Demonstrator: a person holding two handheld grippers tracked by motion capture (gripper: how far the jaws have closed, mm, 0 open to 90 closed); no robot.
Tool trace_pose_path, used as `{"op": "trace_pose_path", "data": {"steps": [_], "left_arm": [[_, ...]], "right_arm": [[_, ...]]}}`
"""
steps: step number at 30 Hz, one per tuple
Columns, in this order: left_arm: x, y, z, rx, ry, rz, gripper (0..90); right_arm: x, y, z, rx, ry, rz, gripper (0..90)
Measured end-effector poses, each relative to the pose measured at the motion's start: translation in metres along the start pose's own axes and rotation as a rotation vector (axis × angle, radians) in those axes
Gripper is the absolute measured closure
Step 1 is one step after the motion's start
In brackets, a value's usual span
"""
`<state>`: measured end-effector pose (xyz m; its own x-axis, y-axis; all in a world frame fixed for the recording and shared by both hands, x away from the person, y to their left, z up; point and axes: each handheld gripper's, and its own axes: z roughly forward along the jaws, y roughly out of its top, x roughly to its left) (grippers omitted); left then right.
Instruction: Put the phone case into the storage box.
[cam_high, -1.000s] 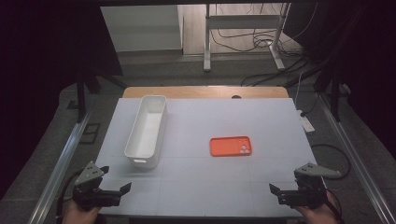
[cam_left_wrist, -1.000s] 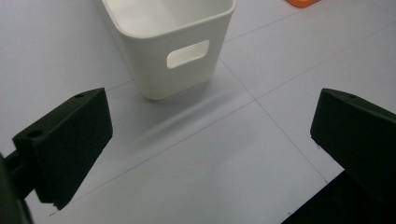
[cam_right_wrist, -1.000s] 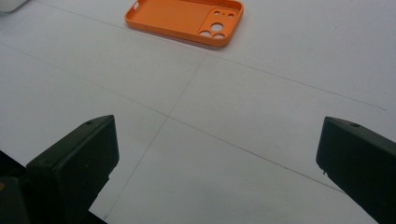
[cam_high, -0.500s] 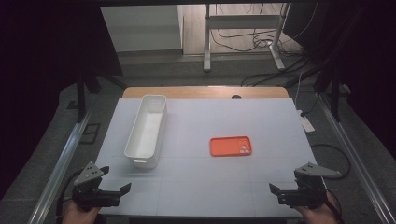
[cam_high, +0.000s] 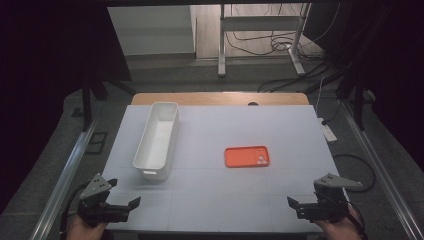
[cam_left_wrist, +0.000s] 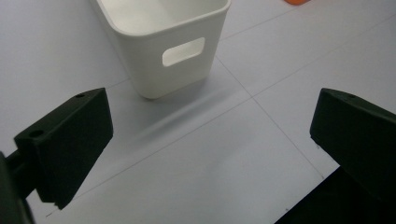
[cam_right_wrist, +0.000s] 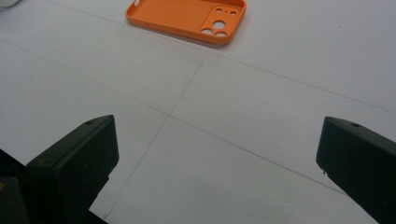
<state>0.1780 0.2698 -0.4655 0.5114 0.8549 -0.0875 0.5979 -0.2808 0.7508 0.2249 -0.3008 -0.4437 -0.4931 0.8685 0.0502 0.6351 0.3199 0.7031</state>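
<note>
The left gripper (cam_high: 122, 207) hovers at the counter's (cam_high: 210, 200) near left corner with its jaws spread wide and nothing between them, and the right gripper (cam_high: 300, 206) sits at the near right corner, likewise wide apart and empty. Ahead of the left one, a white bin (cam_high: 157, 140) stands lengthwise along the counter's left side. An orange phone case (cam_high: 246, 156) lies flat right of centre, well apart from both.
</note>
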Motion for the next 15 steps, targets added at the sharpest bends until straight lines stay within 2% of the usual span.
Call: {"op": "trace_pose_path", "data": {"steps": [7,15], "left_arm": [[-0.001,0.001,0.001,0.012,0.001,0.015,0.6],[0.000,0.001,0.001,0.011,-0.003,0.008,0.8]], "right_arm": [[-0.004,0.002,0.002,-0.002,0.010,0.021,0.0],[-0.003,0.011,0.009,-0.003,0.027,-0.023,0.0]]}}
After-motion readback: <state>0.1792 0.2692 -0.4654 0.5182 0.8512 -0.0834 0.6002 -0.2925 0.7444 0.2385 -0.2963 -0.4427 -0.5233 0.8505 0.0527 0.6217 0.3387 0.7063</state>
